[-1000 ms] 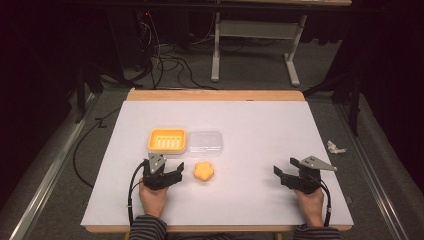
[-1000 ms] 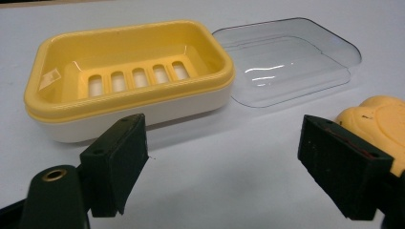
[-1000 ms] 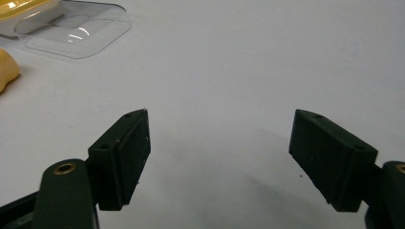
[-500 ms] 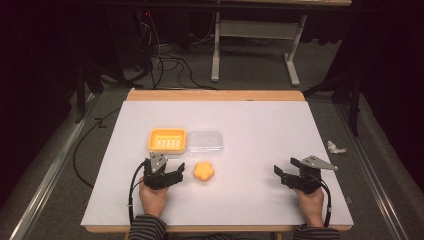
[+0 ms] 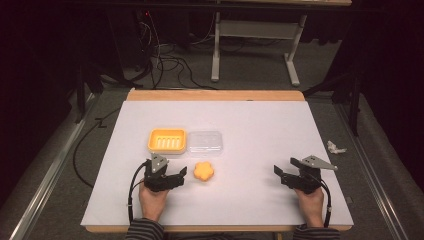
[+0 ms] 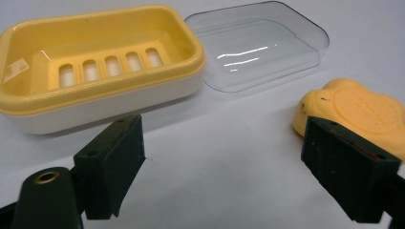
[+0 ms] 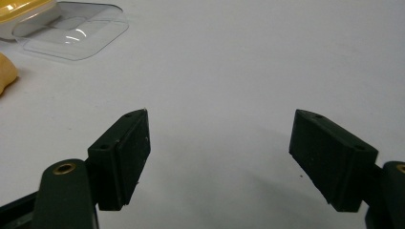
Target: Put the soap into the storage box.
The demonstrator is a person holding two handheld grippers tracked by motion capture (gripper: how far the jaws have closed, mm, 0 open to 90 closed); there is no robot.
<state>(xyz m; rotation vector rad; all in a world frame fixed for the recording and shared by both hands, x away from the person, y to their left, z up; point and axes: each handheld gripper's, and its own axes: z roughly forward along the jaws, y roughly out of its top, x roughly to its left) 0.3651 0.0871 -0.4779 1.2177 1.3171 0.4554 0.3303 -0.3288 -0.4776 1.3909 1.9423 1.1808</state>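
On the white table [image 5: 250, 130], an orange flower-shaped soap [image 5: 203, 171] lies flat just beside the left gripper [image 5: 172, 176], a little ahead of it and to its right. In the left gripper view the soap [image 6: 356, 109] sits partly behind the right-hand jaw, outside the gap between the two; the jaws stand wide apart and hold nothing. The soap is roundish, so no long axis can be told. Beyond it stands a yellow soap dish [image 5: 167, 140] with a slotted tray, and touching its right side lies a clear lid [image 5: 205, 142]; both run lengthwise across the table, side by side. The right gripper [image 5: 284, 173] rests well apart at the table's right, its jaws also wide open and empty over bare table [image 7: 229, 71]. A hand [image 5: 152, 200] holds the left gripper.
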